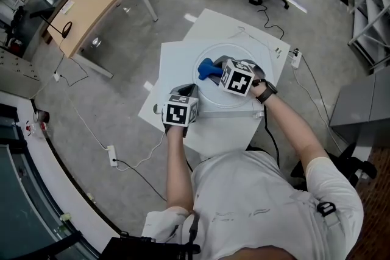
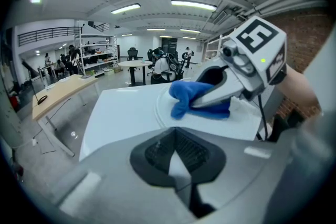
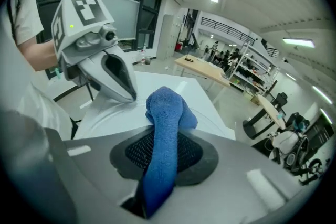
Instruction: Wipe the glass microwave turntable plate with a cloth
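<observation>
I see my right gripper (image 3: 157,160) clamped on the blue cloth (image 1: 207,68), which rests on the glass plate (image 1: 244,45) on the white table (image 1: 177,64). My left gripper (image 2: 181,165) is closed and empty, at the plate's near left.

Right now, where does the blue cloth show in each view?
Head view: blue cloth at centre, on the left part of the glass plate.
Left gripper view: centre right, under the right gripper.
Right gripper view: bottom centre, between the fingers.
Shared landmark: the glass plate under it.
</observation>
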`<state>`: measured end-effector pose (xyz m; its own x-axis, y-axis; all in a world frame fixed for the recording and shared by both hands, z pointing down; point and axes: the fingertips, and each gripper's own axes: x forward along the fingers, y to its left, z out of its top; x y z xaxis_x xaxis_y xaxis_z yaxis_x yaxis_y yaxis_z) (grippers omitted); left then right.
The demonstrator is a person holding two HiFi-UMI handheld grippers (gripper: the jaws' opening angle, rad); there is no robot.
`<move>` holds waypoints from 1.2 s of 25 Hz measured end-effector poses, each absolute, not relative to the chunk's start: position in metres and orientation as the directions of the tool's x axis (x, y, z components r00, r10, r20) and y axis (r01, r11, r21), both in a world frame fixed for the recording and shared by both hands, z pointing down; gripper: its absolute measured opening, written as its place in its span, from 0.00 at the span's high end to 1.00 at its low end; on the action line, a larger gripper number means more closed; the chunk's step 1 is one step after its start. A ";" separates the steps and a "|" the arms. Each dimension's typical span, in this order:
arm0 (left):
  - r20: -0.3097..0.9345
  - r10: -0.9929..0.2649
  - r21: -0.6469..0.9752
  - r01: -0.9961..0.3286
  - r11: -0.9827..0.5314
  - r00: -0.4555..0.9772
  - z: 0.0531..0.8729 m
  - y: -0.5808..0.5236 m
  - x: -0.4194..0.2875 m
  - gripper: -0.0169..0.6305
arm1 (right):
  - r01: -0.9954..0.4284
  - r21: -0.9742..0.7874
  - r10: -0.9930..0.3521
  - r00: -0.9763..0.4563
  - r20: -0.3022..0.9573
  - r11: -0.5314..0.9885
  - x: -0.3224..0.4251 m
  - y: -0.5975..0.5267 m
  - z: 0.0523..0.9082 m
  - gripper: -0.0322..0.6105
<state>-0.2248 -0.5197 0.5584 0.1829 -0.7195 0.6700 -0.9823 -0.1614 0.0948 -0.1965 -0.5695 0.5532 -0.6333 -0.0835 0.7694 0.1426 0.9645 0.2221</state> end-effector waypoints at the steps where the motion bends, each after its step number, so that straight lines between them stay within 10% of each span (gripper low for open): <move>1: 0.670 -0.718 0.101 -0.982 -0.163 0.188 0.558 -0.519 -0.223 0.97 | 0.113 0.241 -0.118 -0.632 0.766 0.964 -0.195 -0.581 0.553 0.82; 13: 0.669 -0.720 0.090 -0.982 -0.164 0.182 0.559 -0.520 -0.228 0.97 | -0.014 0.298 -0.260 -0.527 0.809 0.954 -0.106 -0.638 0.550 0.82; 30: 0.671 -0.713 0.120 -0.979 -0.165 0.203 0.553 -0.517 -0.222 0.97 | 0.289 0.173 0.029 -0.581 0.813 0.941 -0.162 -0.505 0.555 0.82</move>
